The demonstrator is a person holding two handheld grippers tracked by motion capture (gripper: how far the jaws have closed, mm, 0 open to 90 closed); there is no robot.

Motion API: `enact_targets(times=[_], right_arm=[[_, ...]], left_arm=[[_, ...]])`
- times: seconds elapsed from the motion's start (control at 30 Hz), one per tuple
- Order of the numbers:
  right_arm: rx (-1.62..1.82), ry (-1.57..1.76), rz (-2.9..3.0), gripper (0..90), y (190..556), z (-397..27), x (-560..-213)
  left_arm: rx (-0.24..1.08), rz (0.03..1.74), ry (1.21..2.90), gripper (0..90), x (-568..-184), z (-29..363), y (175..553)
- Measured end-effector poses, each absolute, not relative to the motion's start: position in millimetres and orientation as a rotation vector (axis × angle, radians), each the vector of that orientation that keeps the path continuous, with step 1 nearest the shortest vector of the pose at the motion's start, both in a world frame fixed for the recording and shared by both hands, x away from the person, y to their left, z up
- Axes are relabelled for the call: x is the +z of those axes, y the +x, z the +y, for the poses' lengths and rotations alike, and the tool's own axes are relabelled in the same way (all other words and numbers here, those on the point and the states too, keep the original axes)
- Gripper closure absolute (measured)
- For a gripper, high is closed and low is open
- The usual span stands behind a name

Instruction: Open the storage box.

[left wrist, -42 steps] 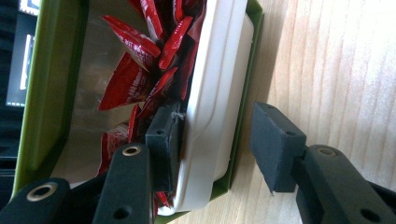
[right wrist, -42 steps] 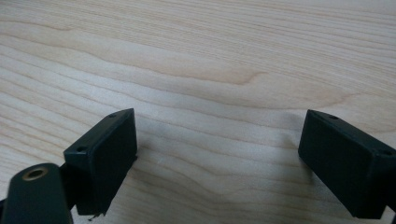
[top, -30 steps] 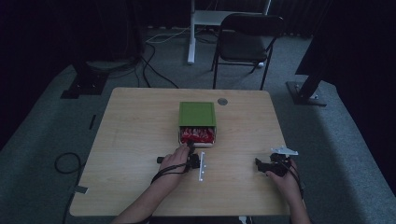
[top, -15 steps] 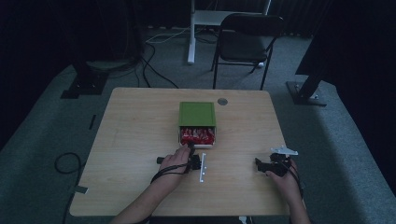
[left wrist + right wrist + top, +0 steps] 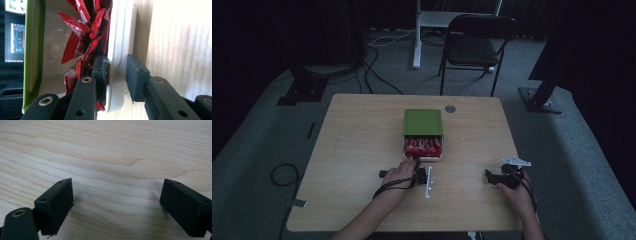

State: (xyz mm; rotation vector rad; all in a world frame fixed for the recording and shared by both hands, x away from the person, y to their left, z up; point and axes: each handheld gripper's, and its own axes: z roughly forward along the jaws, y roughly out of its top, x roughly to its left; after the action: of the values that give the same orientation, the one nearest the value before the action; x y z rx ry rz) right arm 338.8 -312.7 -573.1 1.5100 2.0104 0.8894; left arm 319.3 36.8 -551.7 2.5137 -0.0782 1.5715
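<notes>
L gripper (image 5: 116, 76) is straddling the white tray rim (image 5: 117, 50) w/ jaws apart: inner jaw touching it, outer jaw just clear (not yet clamping). Beyond the inner jaw, red packets (image 5: 82, 32) are lying in the tray, green lid (image 5: 423, 122) sitting farther on. R gripper (image 5: 116, 205) is resting released over bare table (image 5: 112, 152), well apart.

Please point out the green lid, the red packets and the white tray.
green lid (image 5: 423, 122), high view, middle of its top.
red packets (image 5: 86, 37), left gripper view, on one packet.
white tray (image 5: 119, 42), left gripper view, its front wall.
</notes>
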Motion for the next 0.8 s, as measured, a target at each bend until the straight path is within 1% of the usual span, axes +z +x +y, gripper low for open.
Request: enact_targets(times=[0.8], right_arm=[[0.889,1.510,2.011,11.0,338.8,-312.7,-573.1]], left_arm=[[1.547,-0.082,2.508,71.9,-552.4,37.4,296.7]])
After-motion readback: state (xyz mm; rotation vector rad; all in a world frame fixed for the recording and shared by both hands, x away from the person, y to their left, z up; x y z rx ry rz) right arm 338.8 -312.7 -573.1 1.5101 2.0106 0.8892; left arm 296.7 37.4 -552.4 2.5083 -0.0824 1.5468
